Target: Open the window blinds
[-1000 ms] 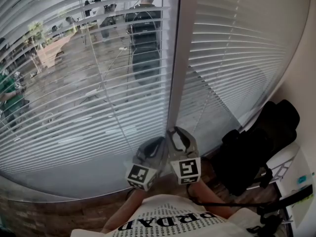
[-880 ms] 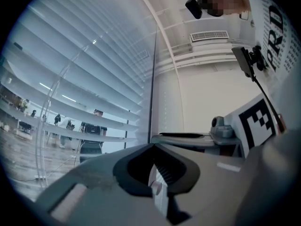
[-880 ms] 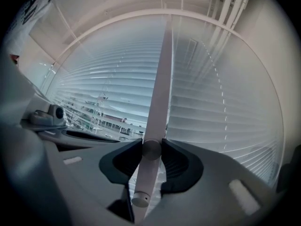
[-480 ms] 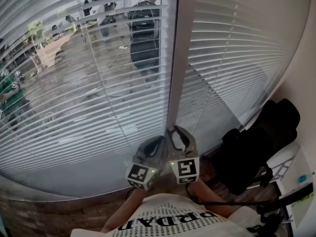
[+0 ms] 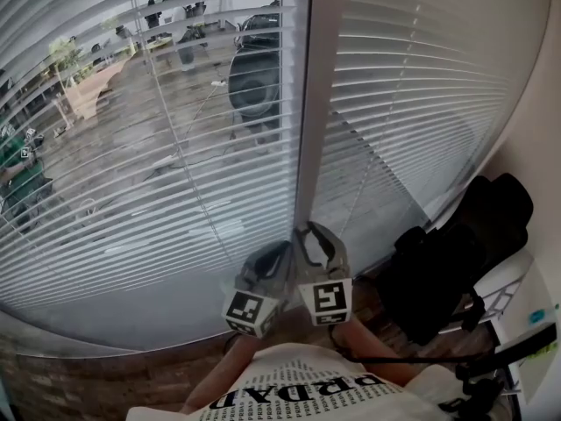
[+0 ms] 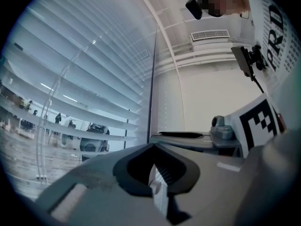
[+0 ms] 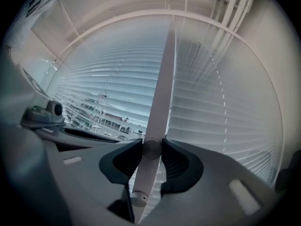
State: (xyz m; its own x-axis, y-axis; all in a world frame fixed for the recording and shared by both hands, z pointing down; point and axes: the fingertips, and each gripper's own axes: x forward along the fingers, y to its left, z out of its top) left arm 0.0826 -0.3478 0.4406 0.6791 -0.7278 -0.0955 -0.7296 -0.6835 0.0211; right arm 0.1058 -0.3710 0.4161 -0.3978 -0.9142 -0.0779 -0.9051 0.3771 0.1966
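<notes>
White slatted blinds cover two panes, the left blind (image 5: 131, 165) and the right blind (image 5: 421, 86), with a white mullion (image 5: 311, 103) between them. My right gripper (image 5: 314, 233) sits at the foot of the mullion. In the right gripper view it (image 7: 151, 149) is shut on the blind's white tilt wand (image 7: 159, 102), having just been closing a little on it. The wand's end cap hangs below the jaws. My left gripper (image 5: 279, 254) is beside it on the left, and its tips (image 6: 153, 145) meet. A thin white strip shows in the hollow behind them; I cannot tell if it is gripped.
A black bag (image 5: 456, 261) lies on the floor at the right, close to the right blind. A white frame (image 5: 526, 323) stands by the wall behind it. The grey window sill (image 5: 105, 323) curves along the lower left. A thin lift cord (image 5: 171, 121) hangs down the left blind.
Both grippers stay where they were. The scene through the left blind's slats has shifted: the dark figure at top centre has given way to a rounder dark shape.
</notes>
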